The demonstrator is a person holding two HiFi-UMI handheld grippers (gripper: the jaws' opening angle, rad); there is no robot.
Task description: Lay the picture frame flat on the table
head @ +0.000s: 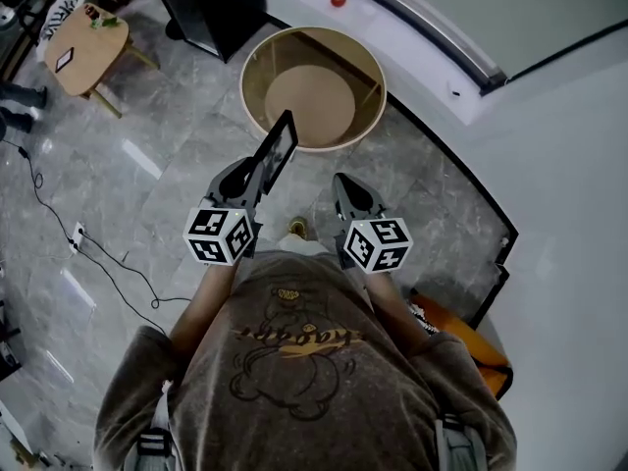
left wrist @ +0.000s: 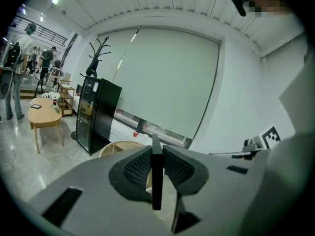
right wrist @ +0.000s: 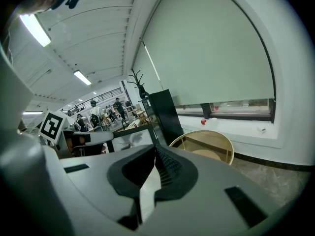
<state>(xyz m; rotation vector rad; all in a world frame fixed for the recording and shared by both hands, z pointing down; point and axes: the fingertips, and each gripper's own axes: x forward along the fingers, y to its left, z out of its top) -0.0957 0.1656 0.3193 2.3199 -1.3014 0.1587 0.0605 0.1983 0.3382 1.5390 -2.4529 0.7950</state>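
A black picture frame (head: 278, 150) is held upright over the floor, in front of a round wooden table (head: 314, 42) with a raised rim. My left gripper (head: 257, 177) is shut on the frame's lower edge. In the left gripper view the frame (left wrist: 156, 191) stands edge-on, pinched between the two ribbed pads (left wrist: 138, 168). My right gripper (head: 342, 186) hovers beside it to the right, shut and empty, its tips meeting (right wrist: 154, 149). From the right gripper view the frame (right wrist: 132, 139) and the table (right wrist: 206, 144) lie ahead.
A black cabinet (head: 211, 3) stands left of the round table, below a curved white window ledge (head: 432, 57). A small wooden side table (head: 88, 42) is at the far left. A cable (head: 108, 253) runs across the grey floor. Several people stand far off (right wrist: 96, 112).
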